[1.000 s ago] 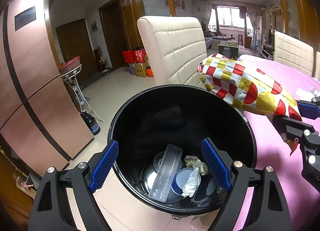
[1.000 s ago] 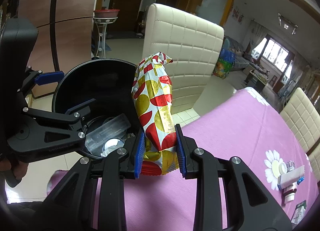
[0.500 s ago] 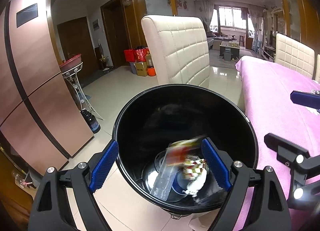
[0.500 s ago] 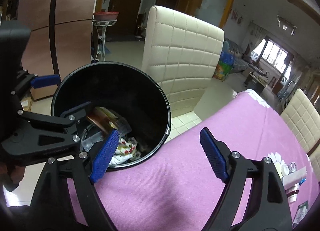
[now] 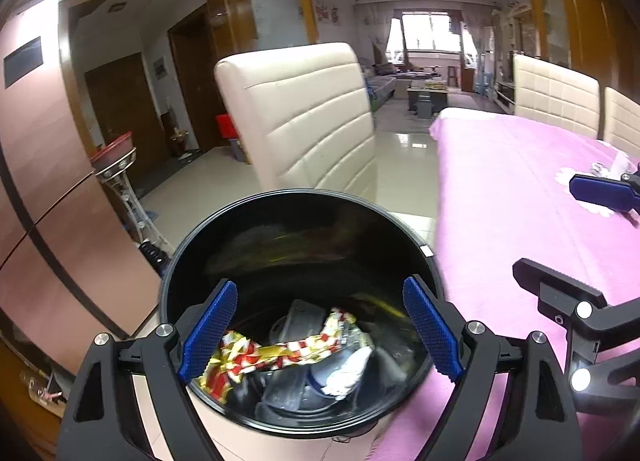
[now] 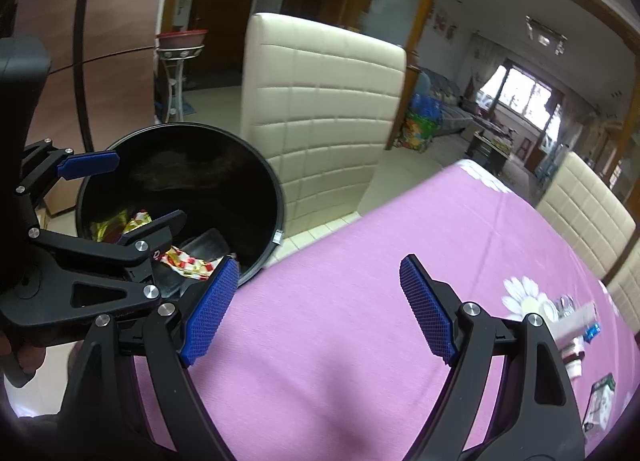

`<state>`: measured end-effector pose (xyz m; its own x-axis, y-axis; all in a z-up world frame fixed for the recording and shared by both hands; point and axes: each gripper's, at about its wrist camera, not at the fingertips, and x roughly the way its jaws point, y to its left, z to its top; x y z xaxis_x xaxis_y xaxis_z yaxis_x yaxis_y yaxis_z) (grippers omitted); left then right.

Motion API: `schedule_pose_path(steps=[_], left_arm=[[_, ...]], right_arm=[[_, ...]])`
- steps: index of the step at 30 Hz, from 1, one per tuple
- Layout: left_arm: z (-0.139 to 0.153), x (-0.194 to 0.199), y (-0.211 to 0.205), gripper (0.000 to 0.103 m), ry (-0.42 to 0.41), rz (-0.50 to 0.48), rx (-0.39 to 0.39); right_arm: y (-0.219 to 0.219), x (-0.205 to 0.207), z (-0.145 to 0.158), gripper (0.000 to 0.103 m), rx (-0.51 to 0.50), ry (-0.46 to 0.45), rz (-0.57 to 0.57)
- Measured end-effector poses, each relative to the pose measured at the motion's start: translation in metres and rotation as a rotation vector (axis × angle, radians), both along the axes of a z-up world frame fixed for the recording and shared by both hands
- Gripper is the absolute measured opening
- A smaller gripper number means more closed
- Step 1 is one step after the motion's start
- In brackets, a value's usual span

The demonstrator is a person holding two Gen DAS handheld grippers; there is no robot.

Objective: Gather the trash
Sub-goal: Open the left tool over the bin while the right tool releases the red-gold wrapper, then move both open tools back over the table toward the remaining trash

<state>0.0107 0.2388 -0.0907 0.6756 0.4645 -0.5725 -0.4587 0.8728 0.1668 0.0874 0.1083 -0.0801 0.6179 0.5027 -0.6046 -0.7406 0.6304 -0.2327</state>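
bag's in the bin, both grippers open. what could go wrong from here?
1. The black bin sits beside the edge of the pink tablecloth; the open left gripper, right over its rim, could knock it.
2. The remaining small items lie far across the table, so the right gripper may have a long reach.
3. The snack bag lies loosely on top and might spill if the bin tips.

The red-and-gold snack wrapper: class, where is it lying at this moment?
The snack wrapper lies inside the black trash bin, on top of the other rubbish, in the lower middle of the left wrist view; the bin stands beside the pink-clothed table.
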Motion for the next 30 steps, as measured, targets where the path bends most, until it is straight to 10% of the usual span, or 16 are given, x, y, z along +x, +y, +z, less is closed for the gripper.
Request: schedule_pose_path(steps=[30], left_arm=[[0.007, 0.113, -0.176, 0.083, 0.002, -0.463, -0.129]], right_arm=[[-0.222, 0.087, 0.004, 0.082, 0.047, -0.038, -0.504]])
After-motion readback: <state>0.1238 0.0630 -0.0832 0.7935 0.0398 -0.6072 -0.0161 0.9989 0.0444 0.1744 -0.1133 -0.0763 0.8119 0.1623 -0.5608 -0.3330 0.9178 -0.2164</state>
